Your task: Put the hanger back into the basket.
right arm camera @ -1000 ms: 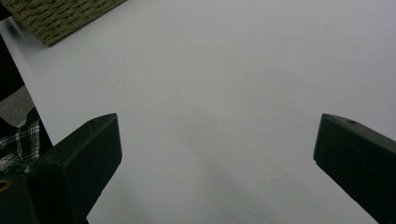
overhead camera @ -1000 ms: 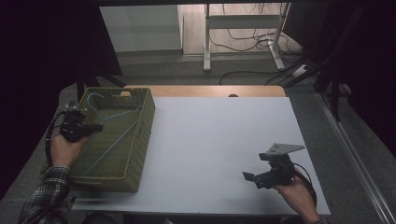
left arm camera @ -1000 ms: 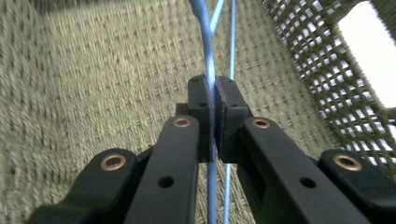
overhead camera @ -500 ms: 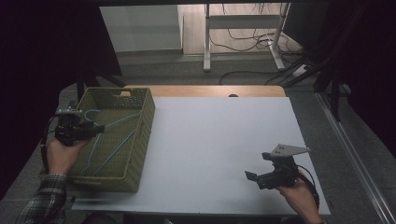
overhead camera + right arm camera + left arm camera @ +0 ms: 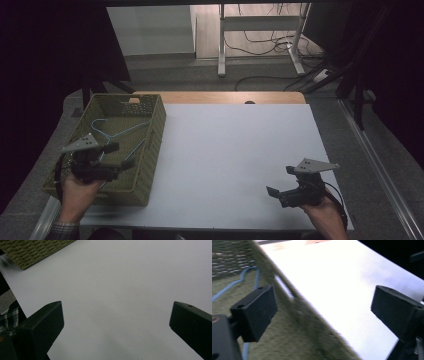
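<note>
A dim lab-style recording room, set up around one work table.

Here's the white table [image 5: 235, 150], its wooden far edge just showing, lit brightly while everything around it sinks into black. To either side hang dark curtains or panels [image 5: 50, 45], closing the space in like a booth. Beyond the table the floor is grey, and there's a white metal stand [image 5: 260, 40] with loose cables [image 5: 270, 30] trailing around its feet and across the floor. Along the right runs a metal rail [image 5: 380, 170]. Bare surfaces, exposed wiring, blackout surrounds, no household furniture: it all reads as a test or data-collection room rather than a home or shop.
</note>
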Demonstrator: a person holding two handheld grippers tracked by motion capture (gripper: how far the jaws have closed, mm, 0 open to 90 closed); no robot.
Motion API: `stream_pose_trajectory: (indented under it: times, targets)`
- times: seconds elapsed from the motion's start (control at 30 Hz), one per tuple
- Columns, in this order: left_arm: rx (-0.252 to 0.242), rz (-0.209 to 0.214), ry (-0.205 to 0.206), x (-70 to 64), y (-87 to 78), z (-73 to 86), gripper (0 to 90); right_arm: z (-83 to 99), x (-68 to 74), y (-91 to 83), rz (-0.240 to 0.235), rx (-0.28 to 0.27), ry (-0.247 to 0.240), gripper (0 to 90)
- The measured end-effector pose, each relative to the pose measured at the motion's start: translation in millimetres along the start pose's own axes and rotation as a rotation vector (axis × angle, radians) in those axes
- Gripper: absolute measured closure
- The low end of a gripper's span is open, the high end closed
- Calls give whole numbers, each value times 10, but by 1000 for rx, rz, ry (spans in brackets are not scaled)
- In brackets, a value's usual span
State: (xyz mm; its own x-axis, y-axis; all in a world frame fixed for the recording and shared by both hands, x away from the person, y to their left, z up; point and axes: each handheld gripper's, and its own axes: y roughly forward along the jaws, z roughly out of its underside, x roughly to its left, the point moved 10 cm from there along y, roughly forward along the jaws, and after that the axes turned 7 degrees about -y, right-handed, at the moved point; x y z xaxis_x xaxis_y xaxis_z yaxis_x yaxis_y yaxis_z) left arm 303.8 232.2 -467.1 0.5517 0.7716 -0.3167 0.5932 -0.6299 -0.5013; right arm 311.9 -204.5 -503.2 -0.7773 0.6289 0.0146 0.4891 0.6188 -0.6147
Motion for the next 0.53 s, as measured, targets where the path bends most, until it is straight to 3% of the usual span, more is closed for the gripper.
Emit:
stream_pose_trajectory:
  times: [0.1, 0.23, 0.4, 0.53]
  targets:
    - [-11, 12, 18, -146, 41, 110, 39, 13, -2, -34, 9, -11, 3, 0]
    - [39, -25, 73, -221, 144, 301, 27, 60, -2, -58, 19, -10, 2, 0]
    - [102, -55, 91, -189, 240, 471, 21, 150, -37, -14, 41, 21, -15, 0]
    - [107, -45, 76, -174, 261, 482, 9, 192, -56, 28, 48, 39, -28, 0]
